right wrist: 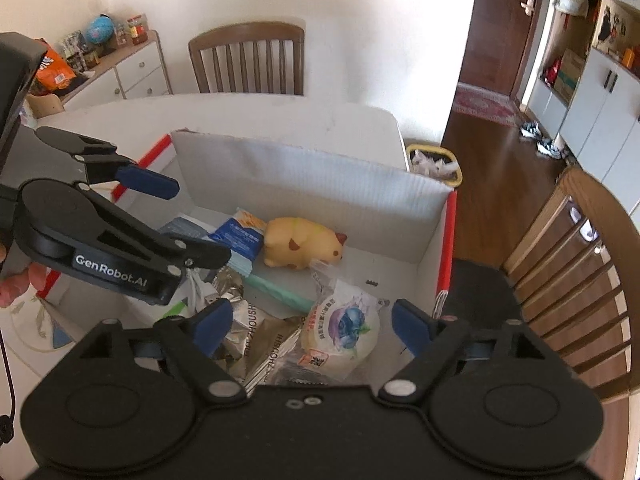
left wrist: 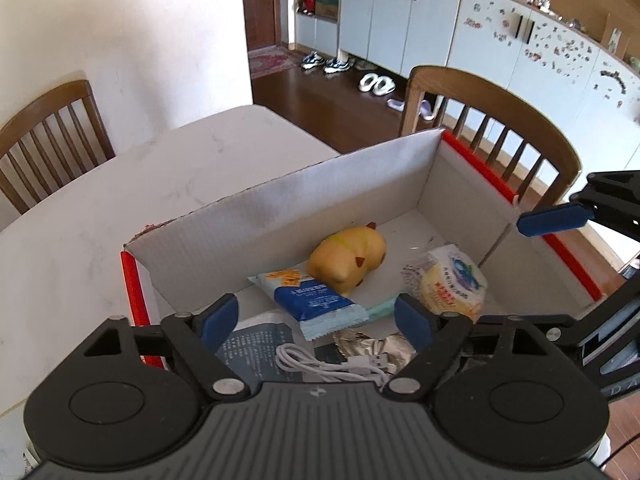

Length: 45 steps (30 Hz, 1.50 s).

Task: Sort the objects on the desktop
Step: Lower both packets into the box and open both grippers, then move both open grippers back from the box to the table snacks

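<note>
Both claws are wide apart and hold nothing. Our left claw (left wrist: pixel 316 318) hangs over the near end of the box (left wrist: pixel 280 204), and our right claw (right wrist: pixel 312 326) hangs over the same box from the other side.

Inside the box we see a yellow toy animal (left wrist: pixel 348 260) in the middle, touching a blue and white packet (left wrist: pixel 316 300). We think the toy is soft and light, so we would squeeze its round body gently. The packet is thin and crinkly, so we would pinch it by its sealed edge. The round bun in clear wrap (right wrist: pixel 340 326), low in the right wrist view, looks squashy and its wrap slippery, so a soft hold across its middle seems best. A white cable (left wrist: pixel 332 364) lies low in the left wrist view, loose and floppy. We cannot be sure what the silver wrapper (right wrist: pixel 248 320) holds.

The box walls stand tall, so we should go in and out from above. The white surface (left wrist: pixel 120 184) at upper left has open room.
</note>
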Tool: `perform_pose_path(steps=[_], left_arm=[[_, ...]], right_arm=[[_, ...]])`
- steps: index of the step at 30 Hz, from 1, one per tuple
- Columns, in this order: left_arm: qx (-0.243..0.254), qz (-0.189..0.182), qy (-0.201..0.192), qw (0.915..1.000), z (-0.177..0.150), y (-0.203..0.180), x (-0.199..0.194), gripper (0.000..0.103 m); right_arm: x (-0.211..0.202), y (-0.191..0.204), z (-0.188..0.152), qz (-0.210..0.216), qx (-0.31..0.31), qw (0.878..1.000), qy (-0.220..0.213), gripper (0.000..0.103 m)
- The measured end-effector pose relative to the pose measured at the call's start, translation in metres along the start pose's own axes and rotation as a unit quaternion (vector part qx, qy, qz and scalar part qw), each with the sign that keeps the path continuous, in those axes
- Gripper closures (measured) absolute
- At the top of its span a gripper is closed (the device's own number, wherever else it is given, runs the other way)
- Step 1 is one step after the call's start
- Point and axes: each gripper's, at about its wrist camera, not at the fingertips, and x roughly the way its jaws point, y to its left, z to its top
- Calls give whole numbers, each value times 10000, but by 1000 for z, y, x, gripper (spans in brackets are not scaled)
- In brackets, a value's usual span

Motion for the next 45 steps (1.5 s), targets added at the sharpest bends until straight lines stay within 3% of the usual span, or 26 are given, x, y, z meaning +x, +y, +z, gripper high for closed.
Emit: perform_pose_path(steps=[3, 10, 19, 26, 35, 45], left_arm=[[-40, -164, -90, 9998, -4, 1, -9, 1], [-342, -369, -301, 9983, -17, 6, -28, 0], [-523, -438, -637, 9956, -35, 15, -55, 0], [-893, -698, -953, 9890, -52, 37, -83, 0], [-1437, -580, -1570, 9754, -79, 84, -133, 0], [-1380, -143, -1722, 9752, -115, 141, -169, 0]], right_arm=[[-11, 2, -1, 46, -71, 9998, -172, 11], [-40, 10, -6, 75, -238, 9981, -566, 2], [-60, 30, -10, -108, -171, 9950, -980, 2], [-74, 56, -11, -209, -98, 9922, -1228, 1], [-82, 97, -2, -222, -80, 9878, -1537, 0], [-65, 156, 12, -140, -169, 9880, -1531, 0]])
